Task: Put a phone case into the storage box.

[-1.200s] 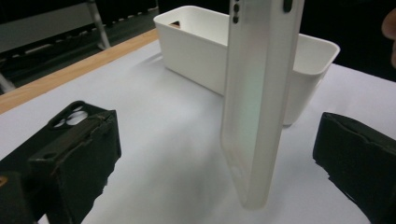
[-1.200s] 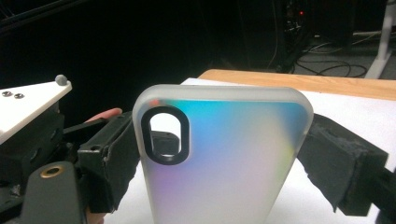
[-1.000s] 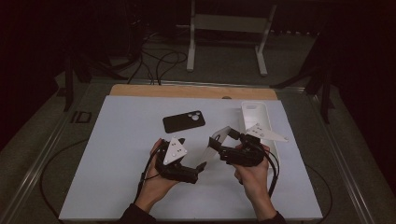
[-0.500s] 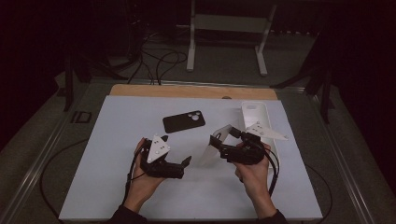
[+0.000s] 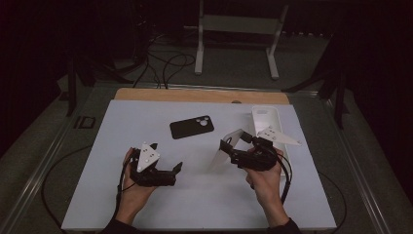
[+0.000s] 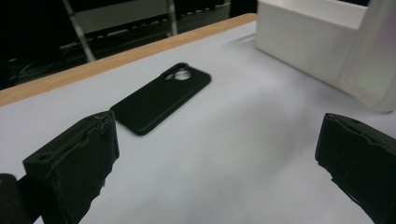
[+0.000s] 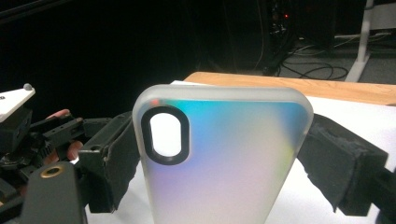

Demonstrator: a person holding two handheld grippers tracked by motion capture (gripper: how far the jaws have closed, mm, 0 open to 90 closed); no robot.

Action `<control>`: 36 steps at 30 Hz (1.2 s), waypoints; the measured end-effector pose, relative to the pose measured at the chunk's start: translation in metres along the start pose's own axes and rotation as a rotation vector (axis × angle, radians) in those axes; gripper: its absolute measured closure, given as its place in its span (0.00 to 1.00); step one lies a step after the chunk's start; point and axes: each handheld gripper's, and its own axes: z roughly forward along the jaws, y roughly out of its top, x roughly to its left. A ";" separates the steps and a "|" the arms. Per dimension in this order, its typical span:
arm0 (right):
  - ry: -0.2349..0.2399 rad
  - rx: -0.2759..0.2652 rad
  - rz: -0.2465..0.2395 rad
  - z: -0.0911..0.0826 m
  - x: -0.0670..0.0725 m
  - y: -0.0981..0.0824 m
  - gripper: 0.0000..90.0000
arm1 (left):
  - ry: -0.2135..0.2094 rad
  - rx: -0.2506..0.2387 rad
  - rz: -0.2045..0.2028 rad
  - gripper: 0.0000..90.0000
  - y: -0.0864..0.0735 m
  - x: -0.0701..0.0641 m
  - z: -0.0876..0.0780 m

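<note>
My right gripper [image 5: 234, 144] is shut on a frosted, iridescent phone case [image 5: 228, 147], held upright above the white mat. In the right gripper view that case [image 7: 219, 158] stands between the two pads of the right gripper [image 7: 219, 161], camera cut-out at its upper left. To the left, my left gripper [image 5: 168, 163] rests low on the mat, open with nothing between its fingers, and it points right. A black phone case [image 5: 191, 126] lies flat farther back. The left gripper view shows this black case [image 6: 161, 98] ahead of the open left gripper [image 6: 215, 158], with the frosted case [image 6: 373, 60] at the right edge.
A white open box [image 5: 267, 119] lies at the back right of the mat [image 5: 146, 204], just behind my right hand. A wooden strip [image 5: 195, 94] borders the mat's far edge. Cables and a white stand [image 5: 234, 29] occupy the dark floor beyond the table.
My left gripper has drawn back to the left, away from the frosted case and the right gripper. The right gripper keeps the case, nearly in place.
</note>
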 end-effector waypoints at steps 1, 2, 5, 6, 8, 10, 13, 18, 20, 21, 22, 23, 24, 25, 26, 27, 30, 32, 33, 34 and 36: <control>-0.002 -0.001 0.001 0.000 0.000 0.001 0.19 | 0.006 0.002 -0.002 0.00 -0.002 0.002 -0.001; -0.001 -0.002 -0.002 0.000 0.000 0.001 0.19 | 0.013 0.003 -0.007 0.00 -0.003 0.004 -0.002; -0.008 -0.006 -0.008 0.000 -0.001 0.004 0.19 | 0.027 0.004 -0.018 0.00 -0.009 0.009 -0.006; -0.009 -0.005 -0.009 0.000 0.000 0.005 0.19 | 0.034 0.005 -0.016 0.00 -0.010 0.010 -0.007; -0.012 -0.007 -0.015 0.000 -0.001 0.007 0.19 | 0.043 0.009 -0.018 0.00 -0.014 0.013 -0.008; -0.018 -0.009 -0.020 0.000 -0.001 0.010 0.19 | 0.052 0.012 -0.026 0.00 -0.018 0.016 -0.010; -0.026 -0.013 -0.023 0.000 -0.003 0.013 0.19 | 0.060 0.014 -0.035 0.00 -0.025 0.019 -0.013; -0.039 -0.014 -0.026 0.001 -0.006 0.018 0.19 | 0.074 0.011 -0.051 0.00 -0.036 0.025 -0.019; -0.042 -0.016 -0.028 0.001 -0.008 0.020 0.19 | 0.079 0.010 -0.054 0.00 -0.040 0.028 -0.022; -0.043 -0.016 -0.027 0.002 -0.008 0.020 0.19 | 0.082 0.008 -0.057 0.00 -0.042 0.029 -0.023; -0.046 -0.015 -0.028 0.002 -0.009 0.021 0.19 | 0.087 0.009 -0.057 0.00 -0.044 0.030 -0.024; -0.049 -0.015 -0.031 0.002 -0.010 0.022 0.19 | 0.092 0.011 -0.057 0.00 -0.045 0.031 -0.026; -0.050 -0.016 -0.033 0.002 -0.010 0.022 0.19 | 0.095 0.010 -0.060 0.00 -0.047 0.032 -0.026; -0.053 -0.013 -0.033 0.002 -0.011 0.023 0.19 | 0.096 0.008 -0.060 0.00 -0.049 0.033 -0.027; -0.055 -0.013 -0.035 0.002 -0.011 0.024 0.19 | 0.099 0.008 -0.066 0.00 -0.050 0.033 -0.028; -0.058 -0.015 -0.036 0.003 -0.012 0.024 0.19 | 0.099 0.009 -0.067 0.00 -0.052 0.034 -0.029; -0.065 -0.014 -0.035 0.003 -0.014 0.026 0.19 | 0.106 0.004 -0.074 0.00 -0.055 0.034 -0.030; -0.068 -0.017 -0.034 0.003 -0.016 0.028 0.19 | 0.105 0.005 -0.075 0.00 -0.057 0.035 -0.031; -0.072 -0.017 -0.032 0.003 -0.017 0.028 0.19 | 0.104 0.006 -0.073 0.00 -0.057 0.035 -0.031; -0.074 -0.018 -0.033 0.004 -0.017 0.029 0.19 | 0.103 0.011 -0.073 0.00 -0.058 0.035 -0.032; -0.074 -0.023 -0.032 0.004 -0.018 0.031 0.19 | 0.104 0.015 -0.069 0.00 -0.060 0.035 -0.032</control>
